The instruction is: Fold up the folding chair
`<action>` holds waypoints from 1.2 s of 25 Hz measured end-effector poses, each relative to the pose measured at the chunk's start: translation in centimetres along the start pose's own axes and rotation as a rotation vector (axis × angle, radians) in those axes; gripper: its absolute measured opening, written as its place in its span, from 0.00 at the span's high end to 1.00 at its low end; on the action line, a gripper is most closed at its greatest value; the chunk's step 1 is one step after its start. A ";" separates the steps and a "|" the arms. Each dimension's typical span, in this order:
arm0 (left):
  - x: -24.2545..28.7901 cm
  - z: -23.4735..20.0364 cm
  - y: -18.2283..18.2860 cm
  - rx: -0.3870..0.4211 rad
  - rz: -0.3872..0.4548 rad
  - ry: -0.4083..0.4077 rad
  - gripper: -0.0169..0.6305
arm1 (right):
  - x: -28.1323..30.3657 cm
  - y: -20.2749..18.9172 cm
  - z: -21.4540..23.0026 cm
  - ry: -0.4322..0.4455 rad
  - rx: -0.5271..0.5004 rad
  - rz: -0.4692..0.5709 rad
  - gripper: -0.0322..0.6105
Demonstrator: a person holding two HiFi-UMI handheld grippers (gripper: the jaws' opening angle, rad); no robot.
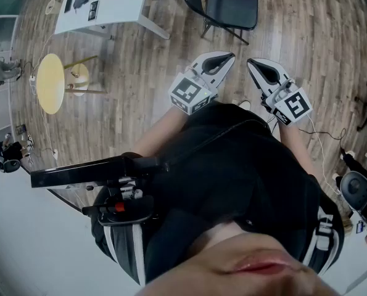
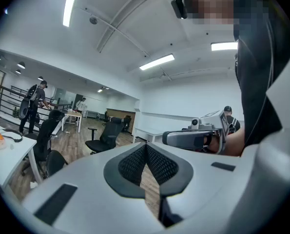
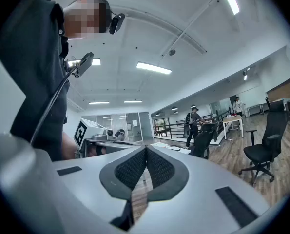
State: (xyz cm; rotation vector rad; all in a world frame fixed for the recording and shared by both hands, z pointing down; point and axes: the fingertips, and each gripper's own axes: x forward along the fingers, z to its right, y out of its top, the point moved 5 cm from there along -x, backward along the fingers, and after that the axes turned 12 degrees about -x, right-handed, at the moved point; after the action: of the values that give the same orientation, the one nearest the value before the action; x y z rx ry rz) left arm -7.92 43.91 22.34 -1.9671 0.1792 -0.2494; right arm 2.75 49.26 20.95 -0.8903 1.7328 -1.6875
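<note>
The black folding chair (image 1: pixel 229 8) stands unfolded on the wood floor at the top of the head view. My left gripper (image 1: pixel 228 58) and right gripper (image 1: pixel 253 65) are held side by side in front of my body, pointing towards the chair and well short of it. Both are shut with nothing between the pads. In the left gripper view the jaws (image 2: pixel 146 147) meet in a closed line, and the right gripper (image 2: pixel 196 138) shows beside them. The right gripper view shows its jaws (image 3: pixel 145 152) closed too, with the left gripper's marker cube (image 3: pixel 83 132) to the left.
A white table (image 1: pixel 124 8) with small items stands left of the chair. A round yellow stool (image 1: pixel 50 82) lies on its side further left. Cables (image 1: pixel 322 143) trail on the floor at right. Office chairs (image 2: pixel 103 138) (image 3: pixel 264 147) and people stand far off in the room.
</note>
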 end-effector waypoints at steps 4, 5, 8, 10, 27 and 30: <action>-0.1 -0.5 0.0 -0.008 -0.011 0.002 0.97 | 0.1 -0.2 0.2 -0.012 0.007 -0.004 0.93; -0.1 -0.7 0.0 -0.010 -0.012 0.003 0.97 | 0.2 -0.2 0.2 -0.014 0.008 -0.004 0.93; -0.3 -1.2 -0.1 -0.019 -0.014 0.007 0.97 | 0.6 -0.4 0.2 -0.017 0.010 -0.005 0.93; -0.4 -1.4 -0.1 -0.024 -0.013 0.007 0.97 | 0.8 -0.5 0.1 -0.021 0.012 -0.006 0.93; -3.9 -3.3 -0.4 -0.050 0.000 -0.006 0.97 | 3.0 -1.3 -0.5 -0.039 0.075 -0.002 0.93; -5.1 -5.3 0.0 -0.055 -0.006 -0.004 0.97 | 5.2 -1.2 -0.8 -0.054 0.079 -0.003 0.93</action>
State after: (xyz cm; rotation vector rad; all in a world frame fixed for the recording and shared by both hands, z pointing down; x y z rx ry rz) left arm -14.19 40.41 23.93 -2.0228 0.1789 -0.2464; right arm -1.03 45.68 22.48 -0.8945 1.6188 -1.7055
